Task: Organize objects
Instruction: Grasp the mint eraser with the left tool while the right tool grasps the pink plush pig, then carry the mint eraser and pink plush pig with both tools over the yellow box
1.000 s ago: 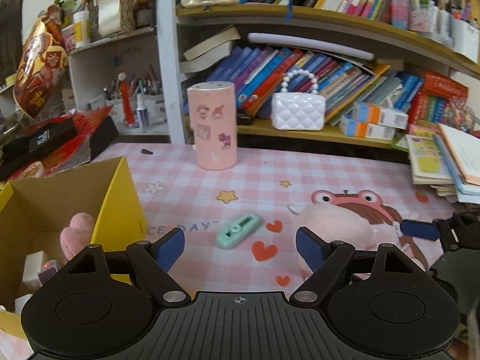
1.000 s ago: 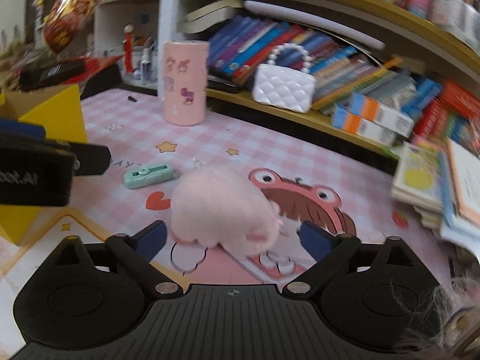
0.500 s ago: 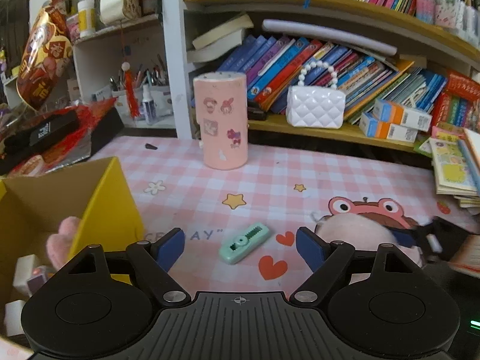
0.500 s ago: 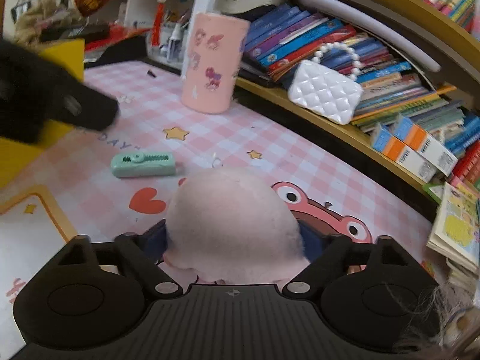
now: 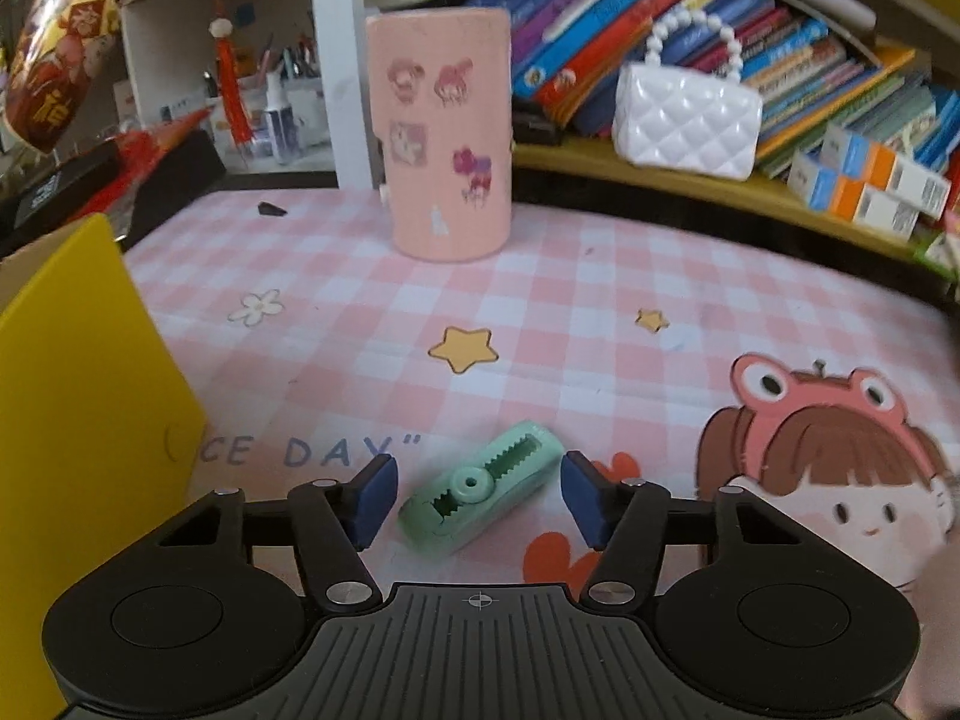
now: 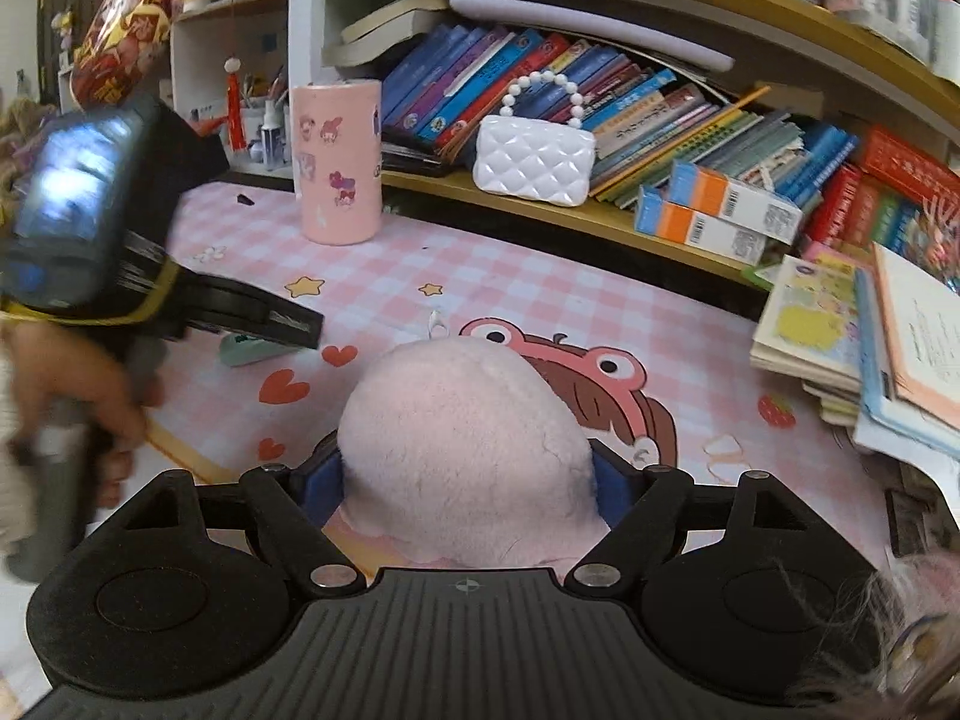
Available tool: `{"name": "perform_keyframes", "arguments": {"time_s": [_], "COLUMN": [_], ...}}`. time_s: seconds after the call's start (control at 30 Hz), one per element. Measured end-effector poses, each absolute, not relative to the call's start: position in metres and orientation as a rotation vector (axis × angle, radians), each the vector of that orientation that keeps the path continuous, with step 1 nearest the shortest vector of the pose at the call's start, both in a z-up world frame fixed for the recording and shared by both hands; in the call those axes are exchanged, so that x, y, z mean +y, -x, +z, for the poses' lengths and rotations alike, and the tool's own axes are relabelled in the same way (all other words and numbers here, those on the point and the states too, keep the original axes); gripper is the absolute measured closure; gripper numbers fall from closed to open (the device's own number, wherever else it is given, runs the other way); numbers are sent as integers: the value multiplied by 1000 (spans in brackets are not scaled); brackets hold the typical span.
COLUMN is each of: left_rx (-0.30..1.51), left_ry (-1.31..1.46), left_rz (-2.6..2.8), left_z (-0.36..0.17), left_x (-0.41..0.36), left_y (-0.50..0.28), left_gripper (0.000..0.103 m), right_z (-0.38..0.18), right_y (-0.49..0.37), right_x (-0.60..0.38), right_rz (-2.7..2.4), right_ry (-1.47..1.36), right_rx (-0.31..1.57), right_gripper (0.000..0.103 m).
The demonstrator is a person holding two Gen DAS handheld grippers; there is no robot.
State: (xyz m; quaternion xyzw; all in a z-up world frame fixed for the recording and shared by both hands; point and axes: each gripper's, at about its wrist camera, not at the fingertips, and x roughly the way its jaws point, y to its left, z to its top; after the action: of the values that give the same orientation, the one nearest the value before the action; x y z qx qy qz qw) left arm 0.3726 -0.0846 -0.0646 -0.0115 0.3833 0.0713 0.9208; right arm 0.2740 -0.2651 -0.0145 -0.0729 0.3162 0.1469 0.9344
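Two words readable on mat: "CE DAY"; other labels blurred.

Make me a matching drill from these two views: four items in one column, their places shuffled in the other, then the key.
1. green correction tape
2. pink plush toy
3. white quilted purse
4. pink sticker cylinder

A. on the bookshelf ledge
B. standing upright on the checked mat
C. between the open left hand-held gripper fingers
D. clamped in the right hand-held gripper

Pairs: 1-C, 2-D, 3-A, 4-B
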Motion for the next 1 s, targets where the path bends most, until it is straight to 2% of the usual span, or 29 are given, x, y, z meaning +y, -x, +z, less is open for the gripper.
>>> {"name": "perform_keyframes", "arguments": {"time_s": [0.07,0.1,0.13,0.17,0.6,1.0], "left_rx": [786,780,777,776,679,657], "left_ry": [13,15,20,10,95,109], "left_rz": [133,126,116,114,-17,-51], "left_z": [-69,-70,-69,-69,-20,0], "left_x": [-84,-84,-83,-85,-84,-44], "left_y": [-373,-373,-372,-371,-292,-174], "left_gripper": [60,63,75,80,80,80], "right_z": [-11,-10,-9,-9,-7,-7], "right_y": [-269,-267,-267,-266,-243,-182], "right_x": [-270,-272,-273,-275,-258,-224], "right_rz": [290,283,277,271,252,235], "right_ry": [122,107,93,77,57,56], "right_rx": [654,660,666,673,674,740], "right_gripper": [24,24,24,24,24,24]}}
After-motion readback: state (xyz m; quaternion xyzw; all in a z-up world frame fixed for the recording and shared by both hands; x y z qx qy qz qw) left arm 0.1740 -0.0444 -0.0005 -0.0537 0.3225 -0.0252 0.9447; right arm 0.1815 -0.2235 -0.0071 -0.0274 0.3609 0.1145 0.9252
